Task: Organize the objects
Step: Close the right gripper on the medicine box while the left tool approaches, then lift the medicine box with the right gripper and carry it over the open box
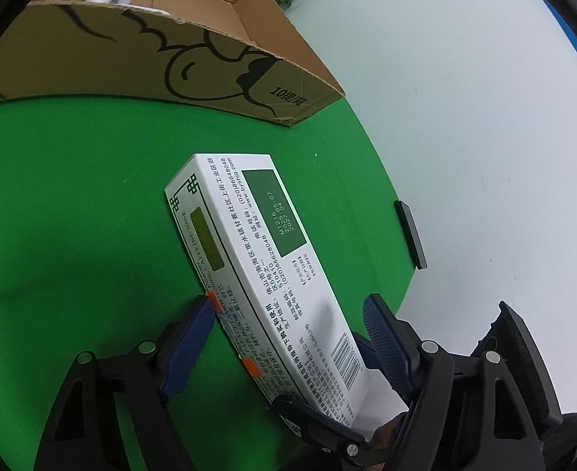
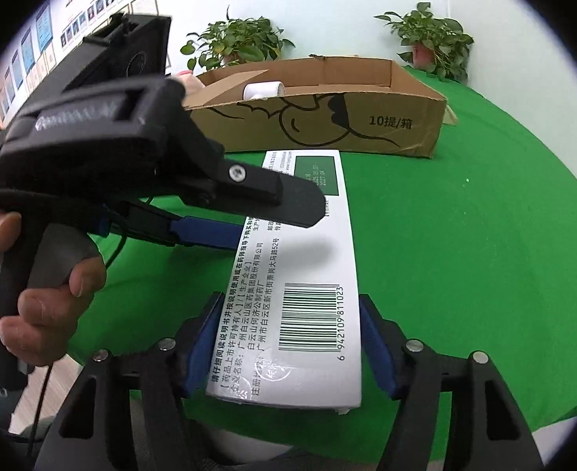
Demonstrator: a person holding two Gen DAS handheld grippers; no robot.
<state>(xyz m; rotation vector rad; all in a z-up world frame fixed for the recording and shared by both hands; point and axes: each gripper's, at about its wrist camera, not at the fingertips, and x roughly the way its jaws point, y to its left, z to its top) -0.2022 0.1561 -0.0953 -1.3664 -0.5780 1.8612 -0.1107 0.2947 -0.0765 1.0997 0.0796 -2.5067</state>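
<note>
A long white medicine box (image 1: 257, 259) with a green panel and a barcode hangs above the green table. My right gripper (image 2: 288, 337) is shut on its near end, a blue pad on each long side (image 2: 200, 337). My left gripper (image 1: 288, 333) straddles the same box from the side. Its left pad (image 1: 188, 345) touches the box edge and its right pad (image 1: 386, 337) stands apart from it. In the right wrist view the left gripper's fingers (image 2: 280, 200) lie over and under the box (image 2: 308, 274). An open cardboard carton (image 2: 327, 117) stands behind.
The carton (image 1: 194, 74) holds a white object (image 2: 263, 90). Two potted plants (image 2: 429, 39) stand by the back wall. A flat black item (image 1: 410, 233) lies at the table's right edge. The person's hand (image 2: 33, 294) holds the left gripper's handle.
</note>
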